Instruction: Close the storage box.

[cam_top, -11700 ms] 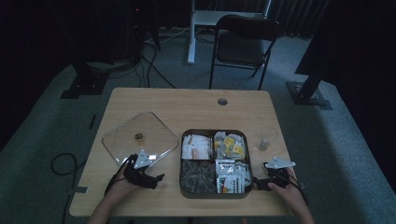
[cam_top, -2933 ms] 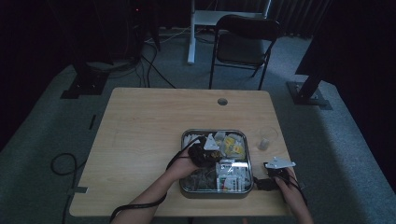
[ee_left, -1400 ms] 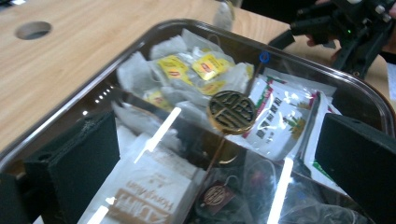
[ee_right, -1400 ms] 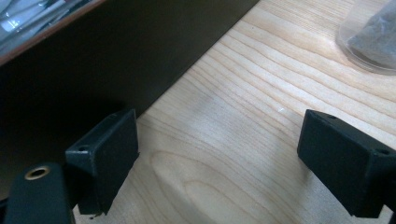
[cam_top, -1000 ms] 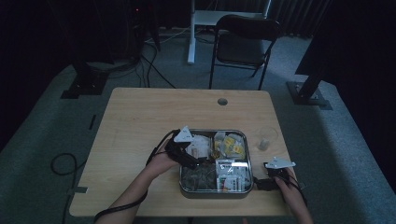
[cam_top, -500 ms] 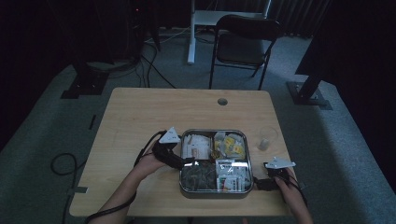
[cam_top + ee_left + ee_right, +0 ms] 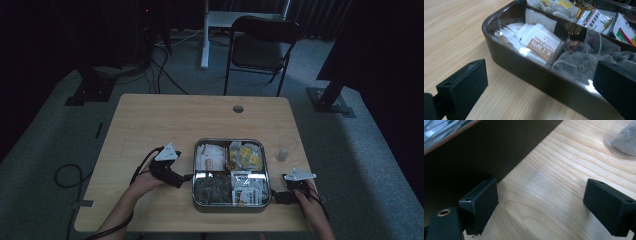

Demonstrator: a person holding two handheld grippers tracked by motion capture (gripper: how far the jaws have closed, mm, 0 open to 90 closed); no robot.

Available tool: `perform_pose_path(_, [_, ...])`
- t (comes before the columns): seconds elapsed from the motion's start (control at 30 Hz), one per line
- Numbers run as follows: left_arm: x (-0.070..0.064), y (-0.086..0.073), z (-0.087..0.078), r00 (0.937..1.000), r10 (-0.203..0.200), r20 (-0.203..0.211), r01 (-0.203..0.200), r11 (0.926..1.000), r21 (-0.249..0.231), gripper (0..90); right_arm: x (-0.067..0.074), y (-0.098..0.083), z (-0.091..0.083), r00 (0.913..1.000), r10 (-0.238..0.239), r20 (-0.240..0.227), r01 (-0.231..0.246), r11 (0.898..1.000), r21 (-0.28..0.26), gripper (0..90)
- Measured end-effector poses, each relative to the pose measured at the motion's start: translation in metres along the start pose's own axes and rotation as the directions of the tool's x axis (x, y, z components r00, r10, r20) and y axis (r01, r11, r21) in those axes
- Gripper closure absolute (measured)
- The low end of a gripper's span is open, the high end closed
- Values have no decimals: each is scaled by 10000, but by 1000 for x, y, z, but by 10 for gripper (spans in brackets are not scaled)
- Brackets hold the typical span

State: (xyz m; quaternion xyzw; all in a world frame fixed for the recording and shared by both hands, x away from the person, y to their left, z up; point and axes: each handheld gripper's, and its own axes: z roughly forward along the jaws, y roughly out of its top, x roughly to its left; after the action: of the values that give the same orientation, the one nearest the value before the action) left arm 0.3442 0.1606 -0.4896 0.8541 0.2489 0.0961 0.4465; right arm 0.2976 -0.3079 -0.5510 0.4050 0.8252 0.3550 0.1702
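Observation:
A dark metal box point(image 7: 195, 192) with four compartments of tea bags and sachets sits at the table's near middle. A clear lid point(image 7: 564, 42) with a gold knob point(image 7: 584, 5) lies on the box point(image 7: 524, 67). My left gripper point(image 7: 181, 179) rests just left of the box, open and holding nothing. In the left gripper view the left gripper point(image 7: 539, 92) faces the box's side wall. My right gripper point(image 7: 276, 196) sits at the box's near right corner, open and empty. In the right gripper view the right gripper point(image 7: 544, 207) spans bare wood beside the box's dark wall point(image 7: 486, 150).
A small clear glass point(image 7: 285, 149) stands on the table point(image 7: 150, 125) right of the box, also in the right gripper view as the glass point(image 7: 624, 140). A round cable hole point(image 7: 238, 108) is near the far edge. A folding chair point(image 7: 262, 45) stands beyond the table.
The clear lid went from the table's left side onto the box. Since then my left gripper has drawn back leftward off the box. The right gripper has stayed put.

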Motion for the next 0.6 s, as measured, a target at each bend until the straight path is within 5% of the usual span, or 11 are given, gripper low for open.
perform_pose_path(0.6, [8,-48,-7,9996,-205,-170,215,9977,638,0,0,0,0,10000,-3,3,3,10000,2,118])
